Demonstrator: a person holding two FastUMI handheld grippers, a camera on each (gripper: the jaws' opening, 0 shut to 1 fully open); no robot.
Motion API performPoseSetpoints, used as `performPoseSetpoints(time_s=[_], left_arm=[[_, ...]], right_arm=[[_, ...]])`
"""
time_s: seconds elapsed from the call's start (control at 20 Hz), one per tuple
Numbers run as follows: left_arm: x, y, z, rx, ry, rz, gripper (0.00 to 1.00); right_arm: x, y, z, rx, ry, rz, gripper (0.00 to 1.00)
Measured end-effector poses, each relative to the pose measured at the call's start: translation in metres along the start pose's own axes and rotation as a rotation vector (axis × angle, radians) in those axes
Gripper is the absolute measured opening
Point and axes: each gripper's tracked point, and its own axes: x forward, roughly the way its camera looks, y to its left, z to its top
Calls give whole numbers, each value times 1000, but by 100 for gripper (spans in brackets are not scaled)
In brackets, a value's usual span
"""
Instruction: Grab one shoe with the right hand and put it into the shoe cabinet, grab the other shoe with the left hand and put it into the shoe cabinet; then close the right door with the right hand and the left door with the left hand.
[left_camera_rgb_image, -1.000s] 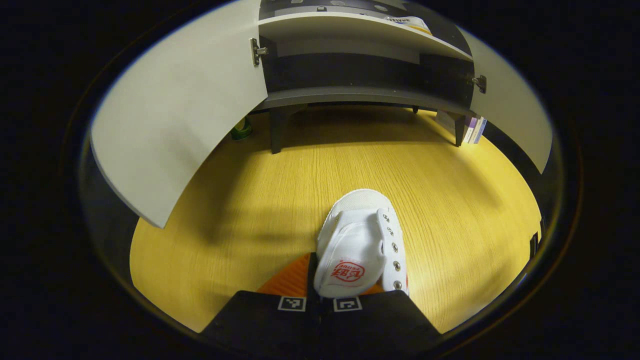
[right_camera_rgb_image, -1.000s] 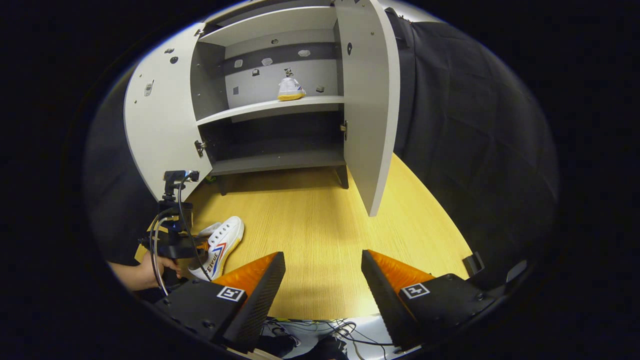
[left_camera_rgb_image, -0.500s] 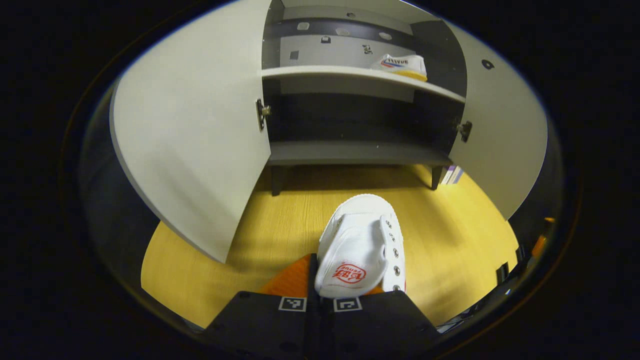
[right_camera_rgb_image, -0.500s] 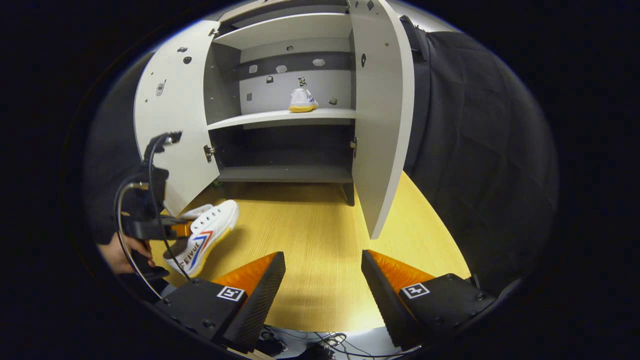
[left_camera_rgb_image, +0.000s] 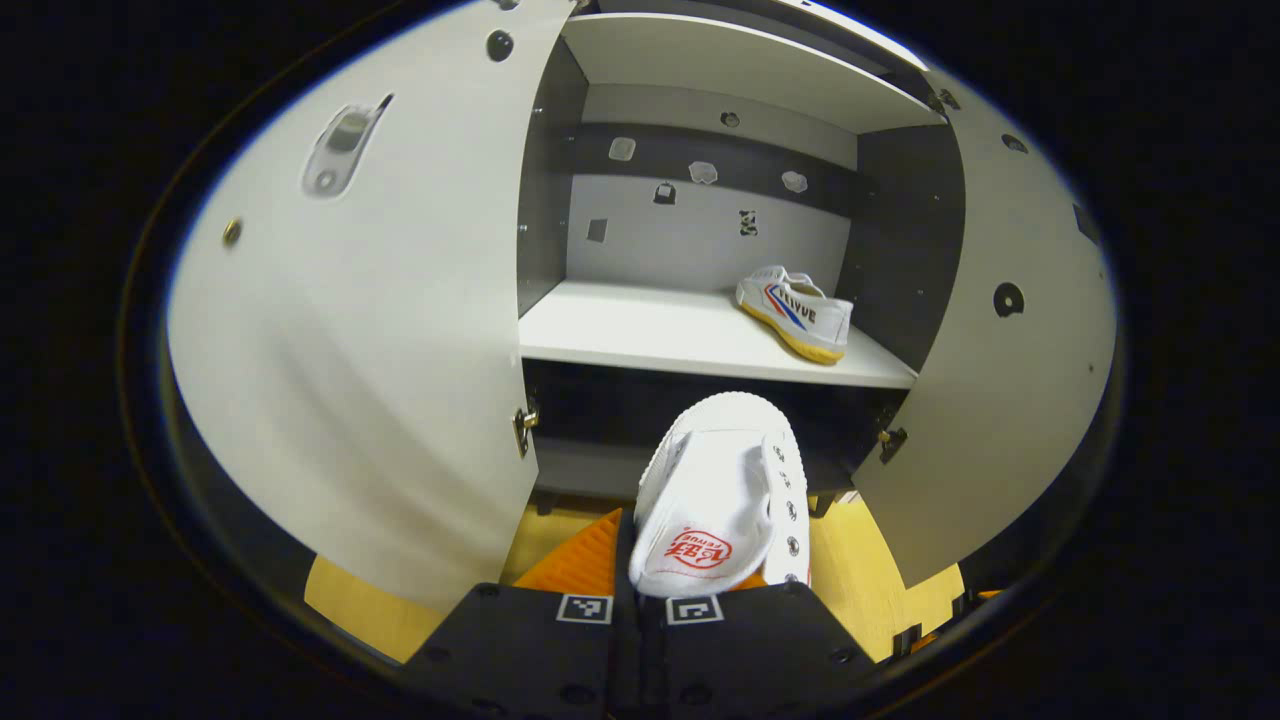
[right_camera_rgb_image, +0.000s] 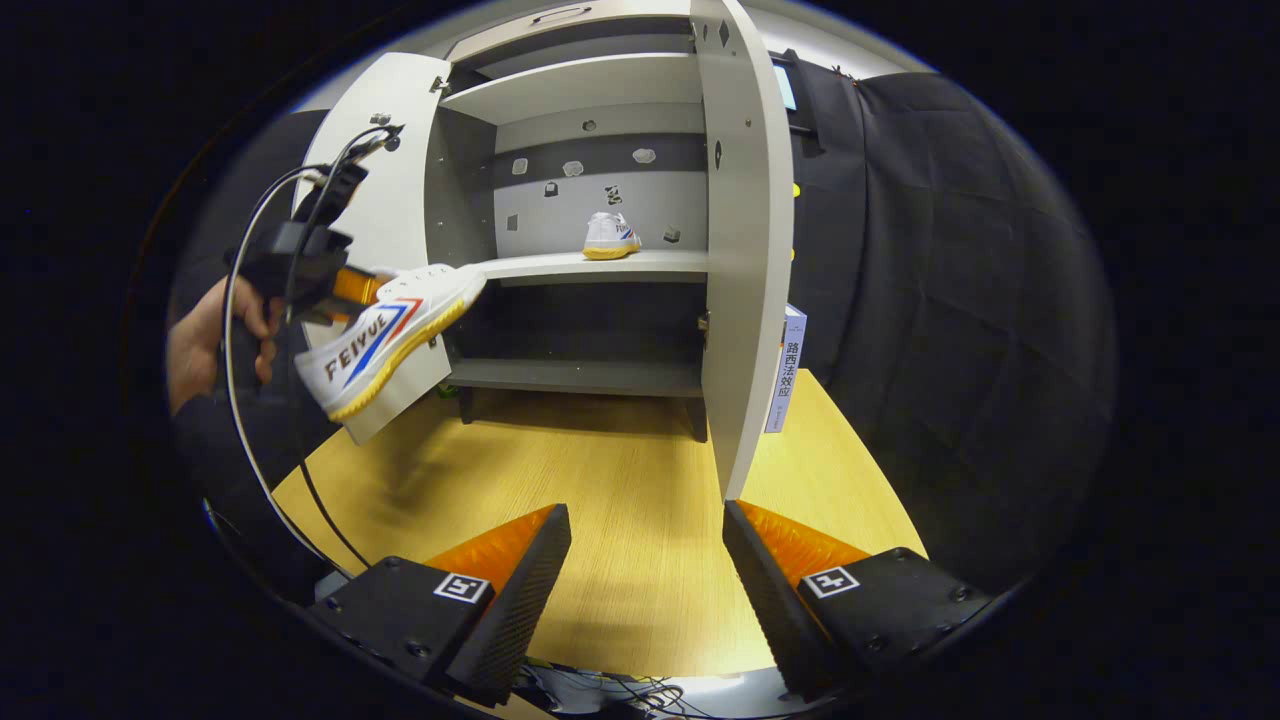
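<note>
We see a wood-grain tabletop (right_camera_rgb_image: 640, 520) w/ a book (right_camera_rgb_image: 786, 370) upright by black cloth wall (right_camera_rgb_image: 930, 300).

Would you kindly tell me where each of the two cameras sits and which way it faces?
Left gripper view: rides the left gripper, raised, facing into the open shoe cabinet; its fingers grip the held shoe.
Right gripper view: rides the right gripper, low over the floor, facing the cabinet from farther back; its fingers stand open, and a hand shows.
Shared: cabinet, held shoe, the shelved shoe.
</note>
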Motion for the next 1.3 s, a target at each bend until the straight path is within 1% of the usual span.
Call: performPoseSetpoints(time_s=[0.2,0.3,0.4,0.5,0.6,0.65,0.75,0.9,0.95,1.0,1.1,1.25,1.3], left_arm=[[29,-6,77,35,-64,22,5],[46,-9,107,54,-61,32,5],[69,-11,141,105,-82,52,5],[99,-11,166,142,-68,76,6],[131,-15,185,106,-43,77,5],[147,-19,192,92,-27,65,5],[177,-24,203,91,12,64,5],[226,-29,206,143,78,88,6],[241,-31,203,172,101,94,5],[253,-30,199,214,121,105,6],[274,-27,195,259,143,133,5],[293,-23,187,252,186,147,5],[295,-23,187,265,193,143,5]], right_arm=[[-4,-22,-1,43,-7,-24,97],[-7,-35,-2,64,-8,-46,97],[-10,-49,-3,77,-11,-71,97],[-14,-60,-2,100,-18,-82,97],[-17,-69,-1,132,-23,-95,97],[-19,-76,-1,144,-28,-111,97],[-24,-92,1,164,-39,-162,98],[-31,-109,5,180,-44,-221,97],[-32,-112,5,181,-43,-238,97],[-32,-116,6,182,-44,-251,97],[-33,-123,8,186,-42,-272,97],[-36,-126,12,176,-48,-287,97],[-36,-127,15,170,-55,-291,97]])
